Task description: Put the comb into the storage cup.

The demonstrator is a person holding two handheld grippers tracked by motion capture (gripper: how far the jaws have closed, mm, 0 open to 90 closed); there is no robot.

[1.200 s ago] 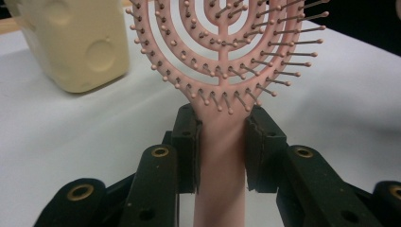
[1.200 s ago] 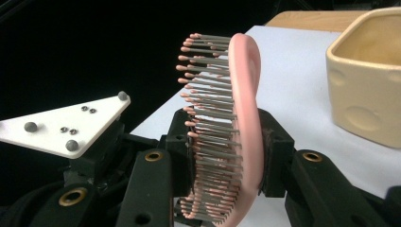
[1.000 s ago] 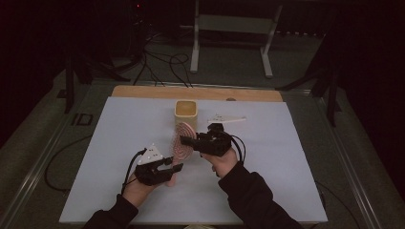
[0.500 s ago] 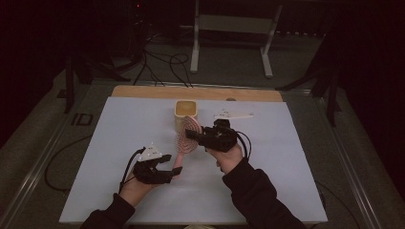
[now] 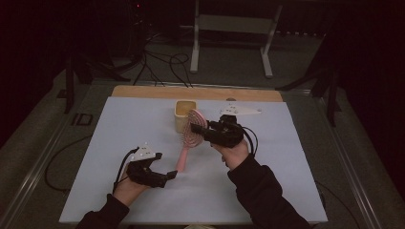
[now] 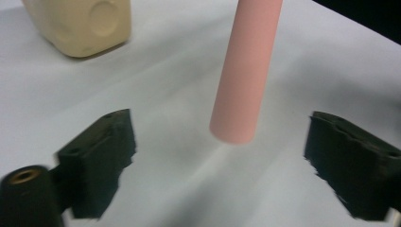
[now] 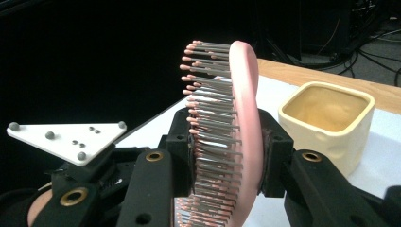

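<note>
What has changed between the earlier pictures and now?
The left gripper let go of the brush handle; its jaws have just been opening and now stand apart around the handle's end. The right gripper, shut on the brush head, carried it up toward the cup. The cup stayed.

dim overall | table lit from above | surroundings black | close-ups slightly blurred

In the left gripper view the top edge is cutting off the pink hairbrush handle [image 6: 243, 71] and the cream cup [image 6: 80, 23] beside it, while the brush head is hiding the right gripper's [image 7: 227, 156] pad faces.
</note>
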